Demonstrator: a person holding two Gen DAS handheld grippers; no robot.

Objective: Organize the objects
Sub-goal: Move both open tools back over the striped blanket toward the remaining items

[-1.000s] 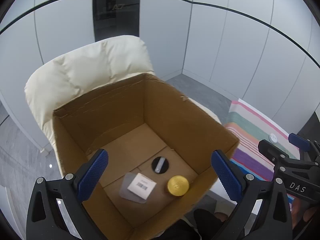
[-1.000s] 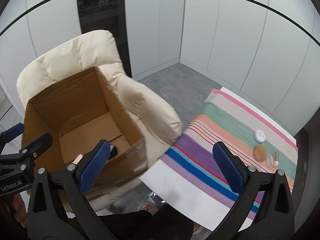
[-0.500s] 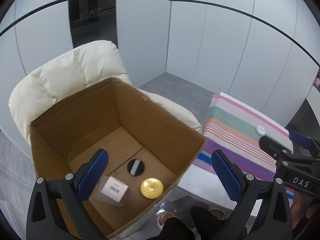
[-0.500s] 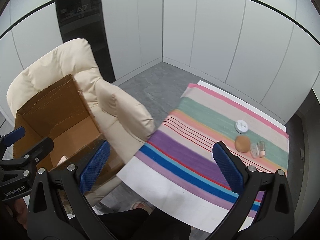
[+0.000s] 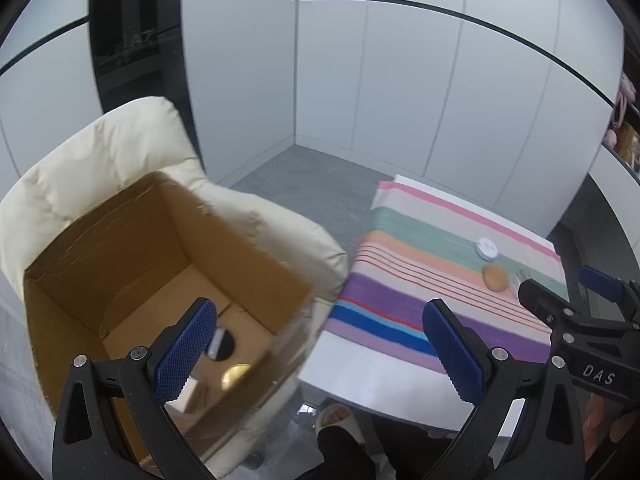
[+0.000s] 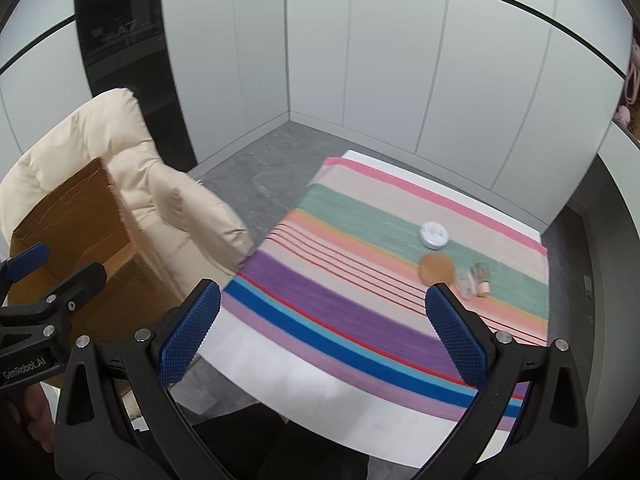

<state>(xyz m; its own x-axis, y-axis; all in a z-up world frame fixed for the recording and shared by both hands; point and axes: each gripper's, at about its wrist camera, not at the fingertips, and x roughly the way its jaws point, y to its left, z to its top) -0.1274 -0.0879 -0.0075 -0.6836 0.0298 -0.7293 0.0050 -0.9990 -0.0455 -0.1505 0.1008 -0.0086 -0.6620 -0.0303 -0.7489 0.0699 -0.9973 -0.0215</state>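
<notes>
An open cardboard box [image 5: 168,256] sits on a cream armchair [image 5: 100,148]. Inside it lie a black round item [image 5: 222,346], a gold lid [image 5: 236,374] and a small white box, mostly hidden. On the striped cloth [image 6: 360,280] lie a white round tin [image 6: 434,235], a brown disc [image 6: 436,268] and a small clear bottle [image 6: 474,280]. My left gripper [image 5: 320,356] is open and empty, over the box's right edge. My right gripper [image 6: 320,334] is open and empty, above the cloth's near part. The tin [image 5: 486,249] and disc [image 5: 496,277] also show in the left wrist view.
The striped cloth covers a white table [image 6: 320,392] to the right of the armchair [image 6: 132,176]. Grey floor [image 6: 256,168] lies between them. White wall panels stand behind. A person's foot in a sandal [image 5: 340,424] shows below the table edge.
Both grippers have swung to the right, away from the box and toward the striped table. The box has slid left in both views. Both stay open and empty.
</notes>
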